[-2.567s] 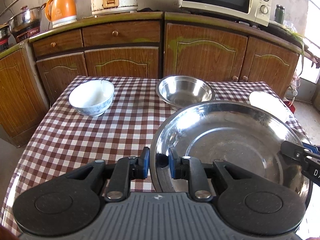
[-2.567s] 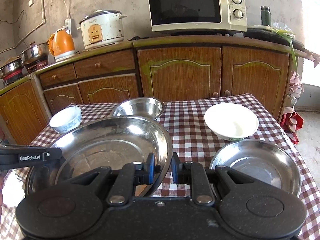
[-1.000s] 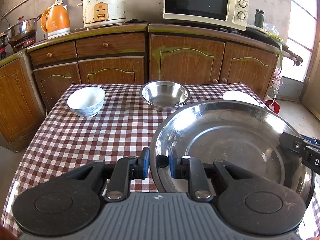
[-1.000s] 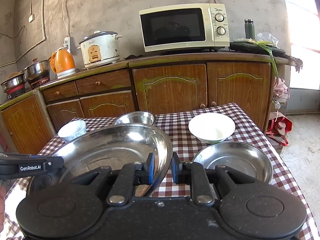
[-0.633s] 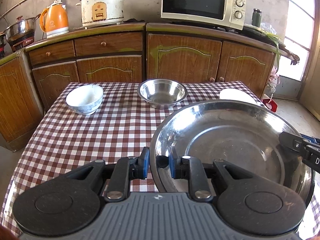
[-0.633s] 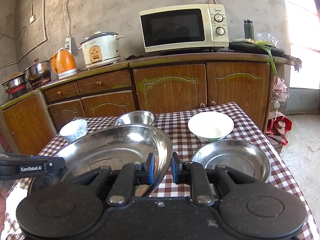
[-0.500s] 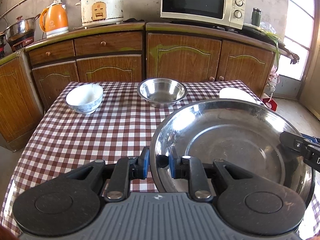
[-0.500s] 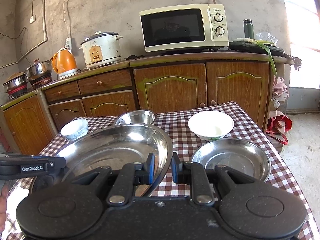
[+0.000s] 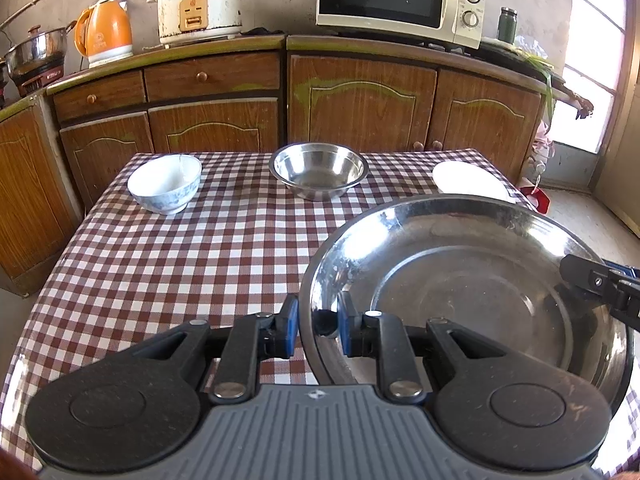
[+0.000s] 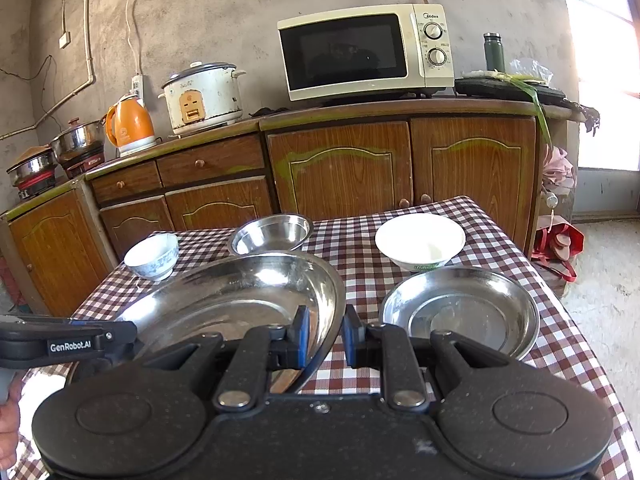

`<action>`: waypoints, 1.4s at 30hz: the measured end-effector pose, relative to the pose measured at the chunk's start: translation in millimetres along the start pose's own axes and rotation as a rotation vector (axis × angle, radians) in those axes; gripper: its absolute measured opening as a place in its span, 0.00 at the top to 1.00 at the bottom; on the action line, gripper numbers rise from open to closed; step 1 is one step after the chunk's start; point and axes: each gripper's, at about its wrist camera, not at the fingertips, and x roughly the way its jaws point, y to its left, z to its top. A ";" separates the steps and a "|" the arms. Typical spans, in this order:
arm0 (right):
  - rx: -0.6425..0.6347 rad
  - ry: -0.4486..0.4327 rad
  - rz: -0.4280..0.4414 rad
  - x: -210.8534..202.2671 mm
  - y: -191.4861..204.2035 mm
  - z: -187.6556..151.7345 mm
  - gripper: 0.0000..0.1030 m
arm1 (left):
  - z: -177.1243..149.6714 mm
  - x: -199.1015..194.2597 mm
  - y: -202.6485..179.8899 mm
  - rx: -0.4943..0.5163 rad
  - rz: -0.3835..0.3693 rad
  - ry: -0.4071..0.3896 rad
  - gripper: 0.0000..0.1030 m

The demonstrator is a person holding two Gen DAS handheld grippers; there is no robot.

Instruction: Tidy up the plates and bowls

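A large steel plate (image 9: 460, 280) hangs tilted above the checked table, held at two sides. My left gripper (image 9: 318, 320) is shut on its left rim. My right gripper (image 10: 324, 332) is shut on the opposite rim of this large plate (image 10: 240, 296). On the table at the right lies a smaller steel plate (image 10: 460, 312), with a white bowl (image 10: 420, 240) just behind it. A steel bowl (image 9: 319, 168) stands at the far middle. A white bowl with blue pattern (image 9: 164, 184) stands at the far left.
The table wears a red-and-white checked cloth (image 9: 180, 260). Behind it run wooden cupboards (image 9: 360, 100) carrying a microwave (image 10: 360, 52), a rice cooker (image 10: 204, 96) and an orange kettle (image 10: 130, 124). A person's hand (image 10: 8, 412) shows at the lower left edge.
Since the earliest frames both grippers have risen and drawn back with the large plate, so the table things look smaller. Over the last half second nothing visibly moves.
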 end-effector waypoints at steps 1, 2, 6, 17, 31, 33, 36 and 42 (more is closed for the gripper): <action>0.001 0.001 0.001 -0.9 -0.1 -1.3 0.78 | -0.9 -0.2 -0.1 0.001 -0.002 0.002 0.79; 0.002 0.003 0.000 -1.9 -0.1 -2.6 0.78 | -2.0 -0.7 -0.5 0.001 -0.002 0.003 0.79; 0.006 0.009 0.002 -3.4 -1.9 -4.4 0.78 | -4.2 -1.4 -0.6 0.006 -0.001 0.004 0.79; 0.020 0.012 0.007 -6.9 -4.0 -6.6 0.78 | -7.7 -3.3 -1.8 0.007 -0.005 0.008 0.79; 0.030 0.027 0.007 -16.9 -7.2 -20.5 0.78 | -21.2 -10.0 -5.6 0.023 -0.014 0.027 0.79; 0.031 0.036 0.006 -18.2 -8.7 -24.6 0.78 | -25.1 -9.7 -6.0 0.024 -0.018 0.037 0.79; 0.026 0.052 0.000 -20.8 -9.4 -33.1 0.78 | -32.3 -7.9 -6.6 0.027 -0.025 0.057 0.79; 0.017 0.094 -0.012 -23.9 -11.3 -53.0 0.78 | -46.6 -5.0 -7.7 0.035 -0.033 0.099 0.79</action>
